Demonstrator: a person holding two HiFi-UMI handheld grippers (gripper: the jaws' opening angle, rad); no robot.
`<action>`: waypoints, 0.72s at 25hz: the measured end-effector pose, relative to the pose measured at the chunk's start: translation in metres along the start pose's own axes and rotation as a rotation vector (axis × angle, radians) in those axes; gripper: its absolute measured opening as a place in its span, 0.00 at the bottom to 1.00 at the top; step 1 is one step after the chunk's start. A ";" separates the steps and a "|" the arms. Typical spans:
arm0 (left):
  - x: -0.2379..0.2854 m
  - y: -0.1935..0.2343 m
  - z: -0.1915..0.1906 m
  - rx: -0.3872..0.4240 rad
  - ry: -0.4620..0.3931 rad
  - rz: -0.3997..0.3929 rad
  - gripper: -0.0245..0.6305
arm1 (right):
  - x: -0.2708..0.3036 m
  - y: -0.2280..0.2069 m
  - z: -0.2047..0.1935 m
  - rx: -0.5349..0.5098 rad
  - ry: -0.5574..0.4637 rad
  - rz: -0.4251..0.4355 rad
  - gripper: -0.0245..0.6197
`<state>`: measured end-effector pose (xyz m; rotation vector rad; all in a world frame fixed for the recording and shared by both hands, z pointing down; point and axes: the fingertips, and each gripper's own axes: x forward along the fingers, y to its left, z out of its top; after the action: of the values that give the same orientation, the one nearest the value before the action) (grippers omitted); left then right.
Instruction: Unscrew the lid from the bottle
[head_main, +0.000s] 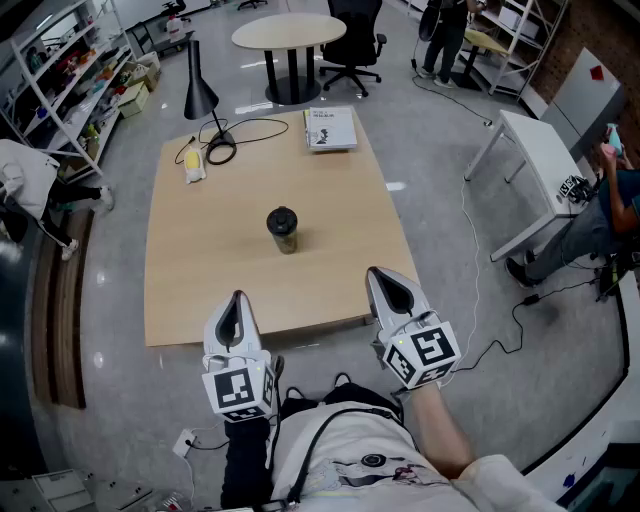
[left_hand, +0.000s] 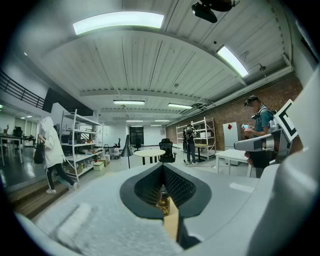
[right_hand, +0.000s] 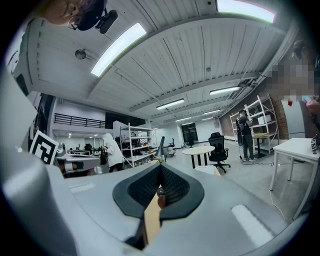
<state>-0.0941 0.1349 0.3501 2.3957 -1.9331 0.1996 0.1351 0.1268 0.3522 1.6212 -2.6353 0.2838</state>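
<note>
Wooden table (head_main: 190, 280) bears lidded bottle (head_main: 283, 232); left hand-held gripper (head_main: 237, 298), right hand-held gripper (head_main: 379, 273) both pressed together, empty.

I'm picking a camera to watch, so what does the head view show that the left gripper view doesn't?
Only the head view: the book and the yellow item on the wooden table. Only the left gripper view: the ceiling lights. Both: the bottle, seen past the shut jaws of the left gripper, the black lamp and the round table.

Grey grippers (head_main: 237, 300) (head_main: 384, 277), white printed T-shirt (head_main: 360, 462)
</note>
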 end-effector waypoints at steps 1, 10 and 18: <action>0.003 -0.002 0.000 -0.002 0.002 -0.001 0.04 | 0.001 -0.002 -0.001 0.002 -0.001 0.001 0.04; 0.015 -0.025 0.000 0.012 -0.006 -0.010 0.04 | -0.004 -0.024 -0.002 0.013 -0.015 0.002 0.04; 0.026 -0.042 -0.010 0.024 0.023 0.028 0.04 | -0.013 -0.045 0.000 0.075 -0.066 0.050 0.05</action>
<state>-0.0484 0.1194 0.3648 2.3716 -1.9659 0.2530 0.1808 0.1182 0.3569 1.6149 -2.7493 0.3406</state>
